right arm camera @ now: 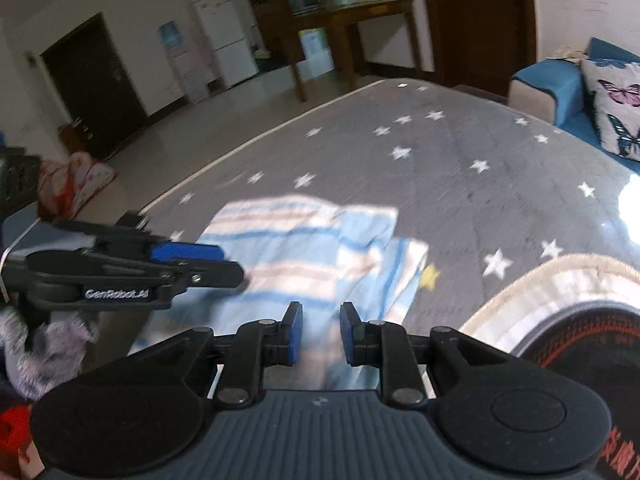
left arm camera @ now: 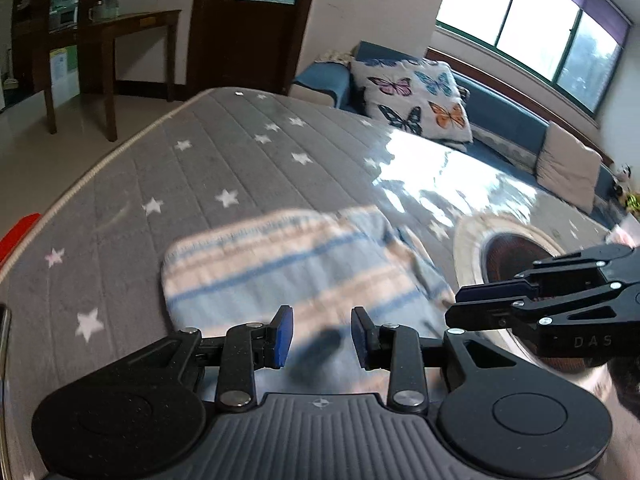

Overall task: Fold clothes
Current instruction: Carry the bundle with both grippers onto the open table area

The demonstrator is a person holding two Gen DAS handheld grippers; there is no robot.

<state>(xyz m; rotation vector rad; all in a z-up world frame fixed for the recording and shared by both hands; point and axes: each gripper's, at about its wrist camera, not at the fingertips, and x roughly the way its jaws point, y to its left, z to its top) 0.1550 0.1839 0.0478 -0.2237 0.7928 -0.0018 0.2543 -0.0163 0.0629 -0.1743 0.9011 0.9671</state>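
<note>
Garment: I see a folded blue-and-white striped cloth (left arm camera: 288, 264) lying flat on the grey star-print mattress (left arm camera: 224, 148), near its close edge
Left gripper: my left gripper (left arm camera: 322, 338) hovers over the cloth's near part, blue pads parted, nothing pinched between them
Right gripper: my right gripper (right arm camera: 320, 332) hangs above the cloth's near right corner, jaws narrowly apart and empty
Neighbour: a round woven-rimmed object (right arm camera: 560, 292) sits on the mattress just right of the cloth
Background: butterfly cushion (left arm camera: 416, 96) on a blue sofa (left arm camera: 508, 112) past the mattress
</note>
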